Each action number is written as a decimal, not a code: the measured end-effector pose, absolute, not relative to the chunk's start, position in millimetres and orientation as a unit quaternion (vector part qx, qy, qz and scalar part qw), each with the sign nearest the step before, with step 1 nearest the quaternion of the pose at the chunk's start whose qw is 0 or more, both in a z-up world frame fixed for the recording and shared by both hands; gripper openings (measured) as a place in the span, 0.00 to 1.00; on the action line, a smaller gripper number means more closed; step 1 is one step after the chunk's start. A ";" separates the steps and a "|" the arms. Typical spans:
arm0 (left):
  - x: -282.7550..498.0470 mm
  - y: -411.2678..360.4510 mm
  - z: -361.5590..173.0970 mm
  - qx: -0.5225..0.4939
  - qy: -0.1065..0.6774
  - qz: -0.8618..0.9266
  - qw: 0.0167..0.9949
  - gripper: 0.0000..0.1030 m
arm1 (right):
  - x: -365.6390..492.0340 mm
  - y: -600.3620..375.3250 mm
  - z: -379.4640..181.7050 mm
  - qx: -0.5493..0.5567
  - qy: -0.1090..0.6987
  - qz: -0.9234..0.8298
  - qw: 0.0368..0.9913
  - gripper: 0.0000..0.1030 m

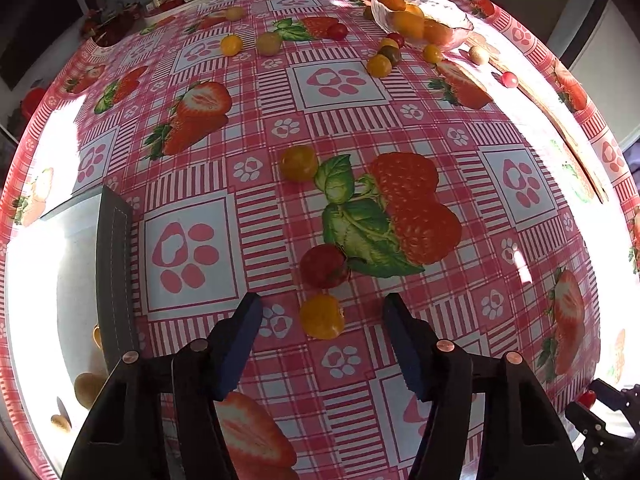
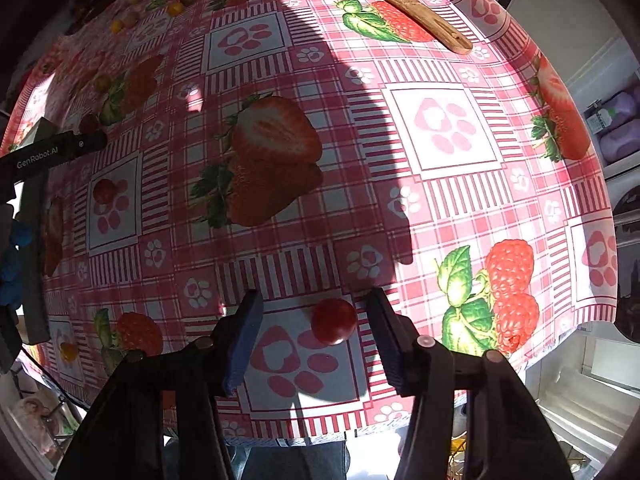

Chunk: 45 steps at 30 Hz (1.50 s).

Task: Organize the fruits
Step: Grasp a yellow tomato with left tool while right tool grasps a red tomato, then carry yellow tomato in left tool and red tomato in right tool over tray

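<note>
Both grippers over tomatoes

The left gripper (image 1: 322,316), jaws apart, has a yellow tomato (image 1: 321,317) between its tips, mid-table (image 1: 344,392). The right gripper (image 2: 314,314), also spread, frames a red tomato (image 2: 334,321) nearer its right finger, by the table's near edge

Strawberry-print tablecloth (image 1: 344,128), scattered cherry tomatoes (image 1: 322,316), glass bowl (image 1: 456,36), wooden spoon (image 2: 404,4)
</note>
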<state>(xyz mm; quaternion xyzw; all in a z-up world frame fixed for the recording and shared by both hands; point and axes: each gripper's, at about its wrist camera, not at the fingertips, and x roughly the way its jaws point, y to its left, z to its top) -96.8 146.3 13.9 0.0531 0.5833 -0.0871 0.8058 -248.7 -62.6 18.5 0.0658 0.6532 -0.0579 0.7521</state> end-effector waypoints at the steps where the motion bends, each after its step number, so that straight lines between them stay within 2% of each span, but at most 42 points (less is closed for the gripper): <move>1: -97.3 144.5 14.6 0.054 0.581 -0.090 0.807 0.50 | -250.0 -63.6 19.0 0.065 0.652 -0.062 0.753 0.46; 2: -97.9 143.3 15.0 0.055 0.580 -0.092 0.807 0.47 | -251.5 -64.4 19.6 0.063 0.651 -0.066 0.754 0.39; 3: -98.8 142.1 15.4 0.055 0.578 -0.094 0.808 0.39 | -257.1 -70.0 19.9 0.060 0.650 -0.069 0.755 0.35; 4: -99.6 141.1 15.7 0.057 0.577 -0.097 0.809 0.30 | -258.0 -73.4 20.5 0.060 0.649 -0.068 0.756 0.27; 5: -100.8 140.9 16.7 0.056 0.576 -0.100 0.809 0.26 | -259.4 -76.1 21.1 0.064 0.648 -0.068 0.756 0.22; 6: -101.5 141.1 17.0 0.056 0.577 -0.101 0.809 0.22 | -260.7 -79.0 21.6 0.072 0.647 -0.067 0.756 0.22; 12: -106.8 153.1 20.2 0.027 0.582 -0.109 0.805 0.22 | -265.4 -96.8 23.9 0.121 0.644 -0.064 0.753 0.22; 22: -120.2 174.4 36.3 -0.001 0.581 -0.104 0.807 0.22 | -241.1 -81.4 30.5 0.136 0.637 -0.037 0.758 0.22; 45: -157.6 282.0 79.2 -0.070 0.542 0.001 0.837 0.22 | -152.4 56.9 66.7 0.060 0.617 0.124 0.775 0.22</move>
